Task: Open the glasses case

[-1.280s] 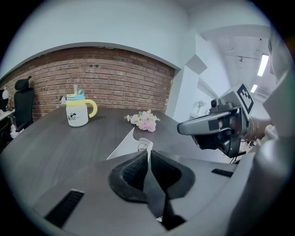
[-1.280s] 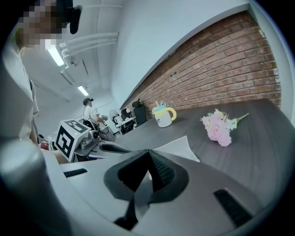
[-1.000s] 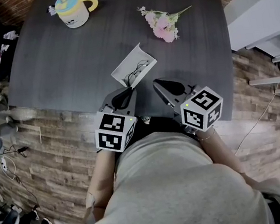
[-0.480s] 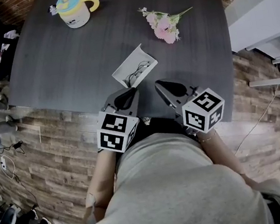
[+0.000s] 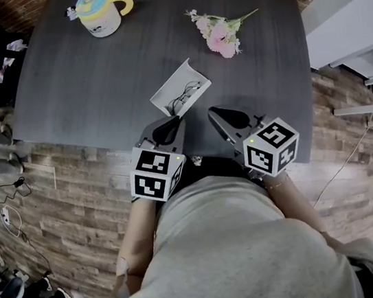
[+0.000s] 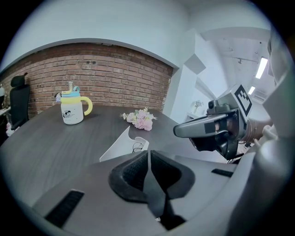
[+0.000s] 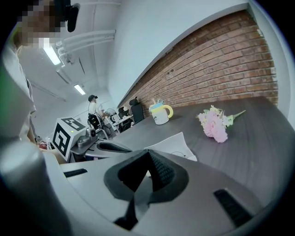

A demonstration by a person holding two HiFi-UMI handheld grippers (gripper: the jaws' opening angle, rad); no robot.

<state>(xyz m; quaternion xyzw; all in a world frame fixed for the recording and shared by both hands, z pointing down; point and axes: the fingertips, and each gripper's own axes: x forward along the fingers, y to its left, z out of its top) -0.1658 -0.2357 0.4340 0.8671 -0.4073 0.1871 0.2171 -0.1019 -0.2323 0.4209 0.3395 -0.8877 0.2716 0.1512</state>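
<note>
The white glasses case (image 5: 179, 89) lies on the dark table (image 5: 92, 75) near its front edge. Its lid stands up and dark glasses (image 5: 185, 96) rest inside. My left gripper (image 5: 167, 128) hovers just in front of the case, shut and holding nothing. Beside it on the right, my right gripper (image 5: 220, 115) is also shut and bare. The left gripper view has the case (image 6: 120, 145) past the closed left gripper (image 6: 148, 156), with the right gripper (image 6: 203, 129) off to the side. The right gripper view looks over its closed right gripper (image 7: 148, 159) at the case (image 7: 173, 145).
A cup with a yellow handle (image 5: 98, 12) stands at the far left of the table. Pink flowers (image 5: 219, 34) lie at the far right. A brick wall runs behind the table, and white furniture (image 5: 370, 76) stands to the right.
</note>
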